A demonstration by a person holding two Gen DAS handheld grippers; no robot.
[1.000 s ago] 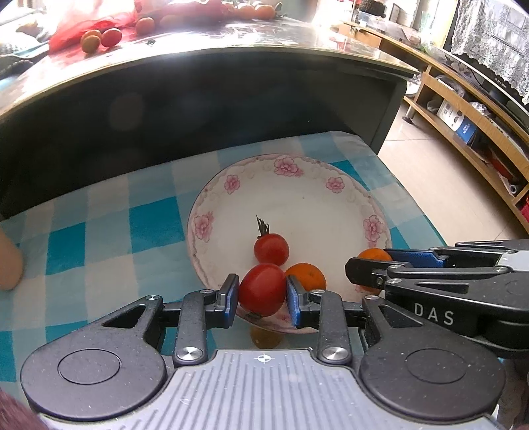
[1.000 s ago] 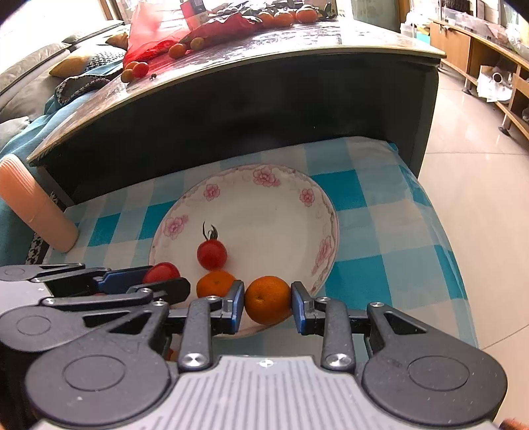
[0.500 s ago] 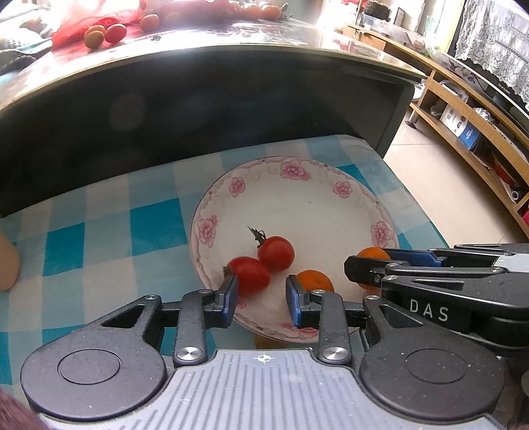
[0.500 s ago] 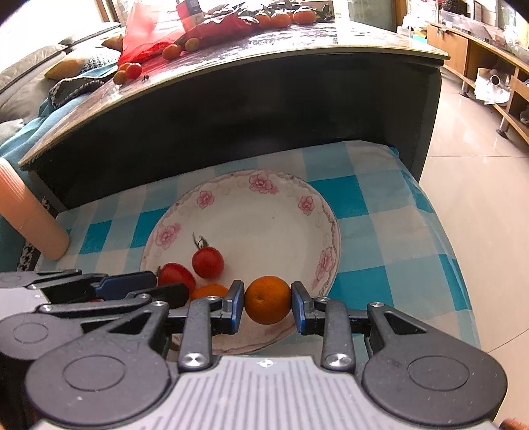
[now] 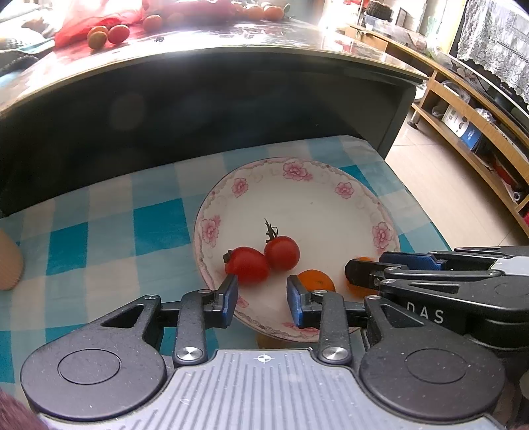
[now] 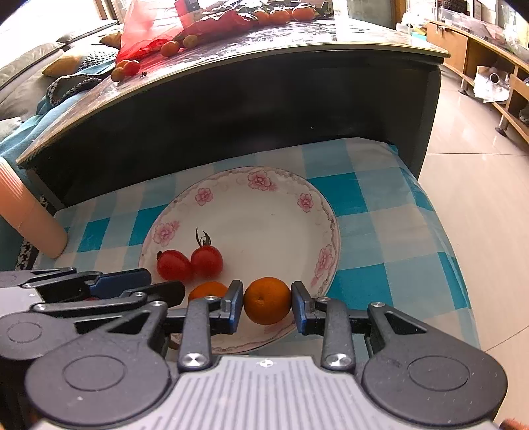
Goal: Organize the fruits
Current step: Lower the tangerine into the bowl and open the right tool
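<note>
Left wrist view: left hand-held gripper [image 5: 261, 299] is spread w/ nothing btwn its pads, hanging over the near rim of the floral plate [image 5: 330, 185]. 2 tomatoes sit touching on the plate's near-left part. The oblong tomato [image 5: 247, 264] lies on its side, long axis roughly left-right, dark calyx end pointing left. The round tomato [image 5: 281, 252] sits just right of it, stem sticking up and away from the camera. A small orange [image 5: 314, 279] is right by the gripper's right pad. Plate sits on a blue checked cloth [image 5: 99, 231].

Right wrist view: right hand-held gripper [image 6: 267, 306] is clamped on the bigger orange [image 6: 267, 300], both pads against its sides, over the plate's [image 6: 297, 185] near-right rim; can't tell if it's lifted or resting. Its dimple faces the camera. The small orange [image 6: 208, 290] peeks out just left of the left pad. Left gripper's fingers [image 6: 132, 284] come in from the left edge. More fruit and a red bag [image 6: 148, 29] are up on the dark surface [image 6: 297, 39] behind.
</note>
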